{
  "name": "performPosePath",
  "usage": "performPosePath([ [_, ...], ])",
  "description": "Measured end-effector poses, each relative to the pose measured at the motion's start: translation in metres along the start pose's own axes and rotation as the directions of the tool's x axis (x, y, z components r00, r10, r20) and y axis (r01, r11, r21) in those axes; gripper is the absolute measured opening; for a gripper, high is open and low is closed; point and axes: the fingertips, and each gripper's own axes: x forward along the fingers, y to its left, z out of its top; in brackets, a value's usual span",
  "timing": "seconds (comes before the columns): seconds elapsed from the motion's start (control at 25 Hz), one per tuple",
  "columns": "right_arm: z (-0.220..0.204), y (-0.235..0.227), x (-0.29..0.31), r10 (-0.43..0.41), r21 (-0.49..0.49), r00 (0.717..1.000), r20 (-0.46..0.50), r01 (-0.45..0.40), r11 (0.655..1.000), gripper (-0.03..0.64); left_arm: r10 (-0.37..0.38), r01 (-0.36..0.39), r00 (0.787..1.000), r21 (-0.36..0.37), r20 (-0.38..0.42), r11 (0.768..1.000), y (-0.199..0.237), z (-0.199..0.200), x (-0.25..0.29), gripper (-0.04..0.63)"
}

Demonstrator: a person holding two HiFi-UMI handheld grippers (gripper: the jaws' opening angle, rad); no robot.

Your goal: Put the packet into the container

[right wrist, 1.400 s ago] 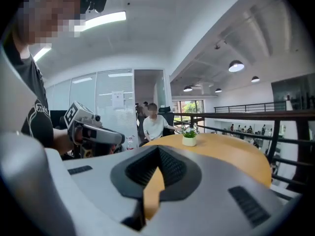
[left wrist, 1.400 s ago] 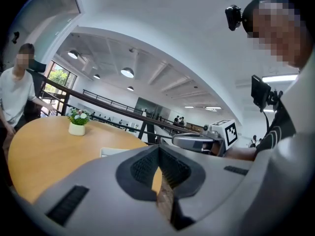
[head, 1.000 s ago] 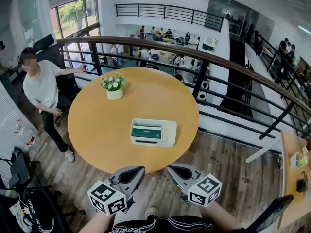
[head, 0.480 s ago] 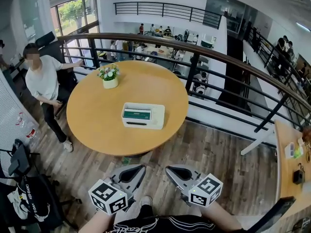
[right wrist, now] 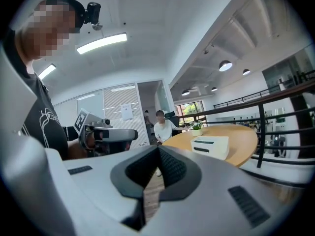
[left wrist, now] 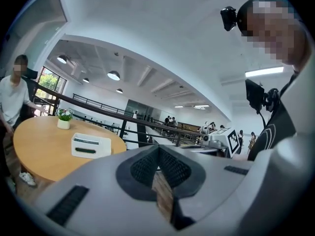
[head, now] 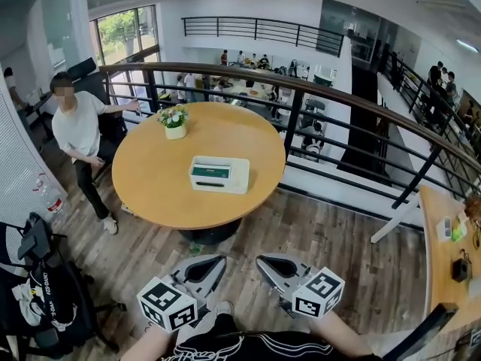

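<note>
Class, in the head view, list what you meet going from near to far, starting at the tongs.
Left tongs and right tongs → wooden floor → round table near edge → white container → flower pot → railing.

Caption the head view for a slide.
Left tongs and right tongs, shut and empty, held short of the round table bearing the container.

The print on the green packet (head: 210,171) is too small to read. Whether it sits down inside the white container (head: 239,184) or rests on top cannot be told. The bench (head: 150,186) hides most of its own foot under its top. A second bench (head: 437,239) is cut off by the right edge, and the small things on it are unclear. The people on the lower floor (head: 242,57) are too small to tell apart.
</note>
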Motion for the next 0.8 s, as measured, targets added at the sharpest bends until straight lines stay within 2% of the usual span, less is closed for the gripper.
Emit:
performPosePath([
  [0.28, -0.004, 0.019, -0.006, 0.025, -0.018, 1.000, 0.010, -0.025, 1.000, 0.005, 0.010, -0.010, 1.000, 0.007, 0.003, 1.000, -0.010, -0.005, -0.006, 0.005],
  [0.8, 0.013, 0.019, -0.023, 0.045, -0.028, 0.997, 0.058, -0.043, 0.999, 0.005, -0.002, 0.001, 1.000, 0.049, 0.011, 0.999, -0.028, 0.005, 0.000, 0.005],
])
